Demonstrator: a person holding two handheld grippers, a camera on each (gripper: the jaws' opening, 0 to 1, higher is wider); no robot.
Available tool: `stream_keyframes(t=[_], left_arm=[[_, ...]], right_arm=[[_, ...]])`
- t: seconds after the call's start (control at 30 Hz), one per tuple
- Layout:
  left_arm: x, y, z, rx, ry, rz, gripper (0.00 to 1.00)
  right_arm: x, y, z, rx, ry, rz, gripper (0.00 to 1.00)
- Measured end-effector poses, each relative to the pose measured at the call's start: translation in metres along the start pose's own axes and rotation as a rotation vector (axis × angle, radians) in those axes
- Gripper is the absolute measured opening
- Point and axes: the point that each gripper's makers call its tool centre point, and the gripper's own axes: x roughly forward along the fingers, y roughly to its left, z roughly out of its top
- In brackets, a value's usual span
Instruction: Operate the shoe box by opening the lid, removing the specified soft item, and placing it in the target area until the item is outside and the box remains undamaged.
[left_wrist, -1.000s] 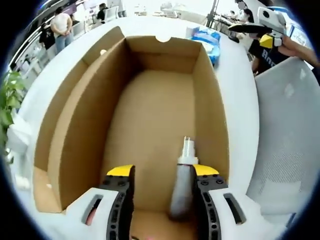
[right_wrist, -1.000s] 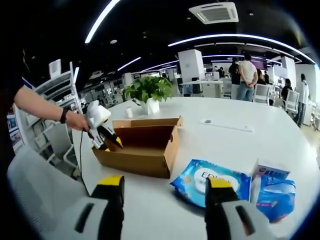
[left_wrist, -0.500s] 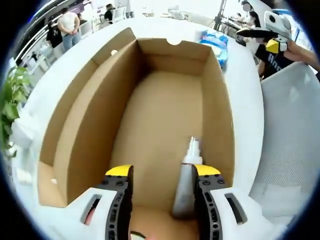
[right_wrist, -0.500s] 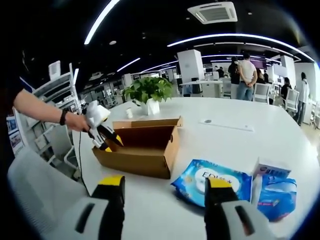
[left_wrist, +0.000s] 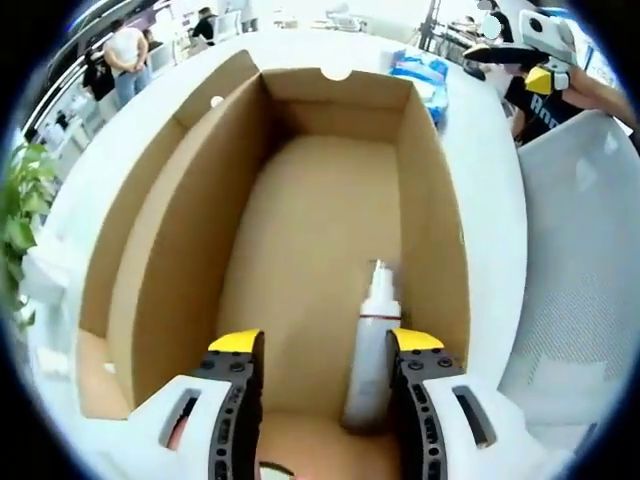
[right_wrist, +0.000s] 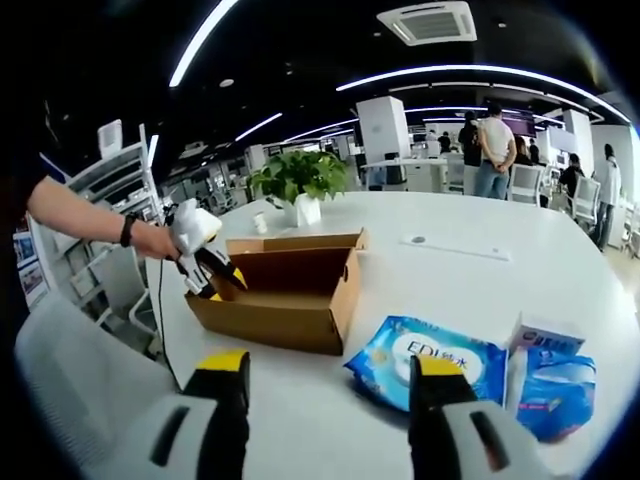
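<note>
In the left gripper view, the left gripper (left_wrist: 322, 350) hangs over the near end of the open shoe box (left_wrist: 180, 250), its yellow-tipped jaws spread apart with nothing between them. A grey spray bottle (left_wrist: 370, 355) lies on the box floor just beside the right jaw, along its inner edge, its nozzle pointing toward the far end of the box; whether the jaw touches it cannot be told. The bottle sits in the near right part of the box, close to the right wall. The rest of the brown floor is bare. Past the far wall, blue packets (left_wrist: 420, 75) lie on the white table (left_wrist: 490, 200), and a white mesh chair (left_wrist: 580, 280) stands to the right.

In the right gripper view, the right gripper (right_wrist: 330, 375) is held above the table, well apart from the box, jaws open and empty. The box (right_wrist: 285, 290) sits left of centre with the left gripper (right_wrist: 205, 260) dipping into its left end, held by a hand (right_wrist: 155, 240). A blue wipes pack (right_wrist: 430, 360) and another blue packet (right_wrist: 555, 385) lie on the table to the right. A potted plant (right_wrist: 298, 185) stands beyond the box.
</note>
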Motion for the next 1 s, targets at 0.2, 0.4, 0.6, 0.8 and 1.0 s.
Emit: stream_keyframes(t=[0.2,0.4,0.6,0.8,1.0], left_arm=[[0.001,-0.006,-0.003,0.021,0.007,-0.021,0.47],[0.000,-0.012,-0.007,0.038,0.023,-0.031,0.45],[0.000,-0.010,-0.006,0.022,0.033,-0.023,0.48],[-0.001,-0.007,-0.005,0.017,0.035,0.000,0.49],[-0.002,-0.012,-0.005,0.054,0.038,-0.005,0.44]], right_arm=[[-0.001,-0.002,0.002,0.004,-0.008,-0.005,0.63],[0.000,-0.002,0.001,0.004,-0.007,-0.003,0.63],[0.002,0.001,-0.002,-0.007,0.009,0.003,0.63],[-0.001,-0.004,0.002,0.008,-0.008,-0.010,0.63],[-0.002,-0.003,0.003,0.007,-0.012,-0.009,0.63]])
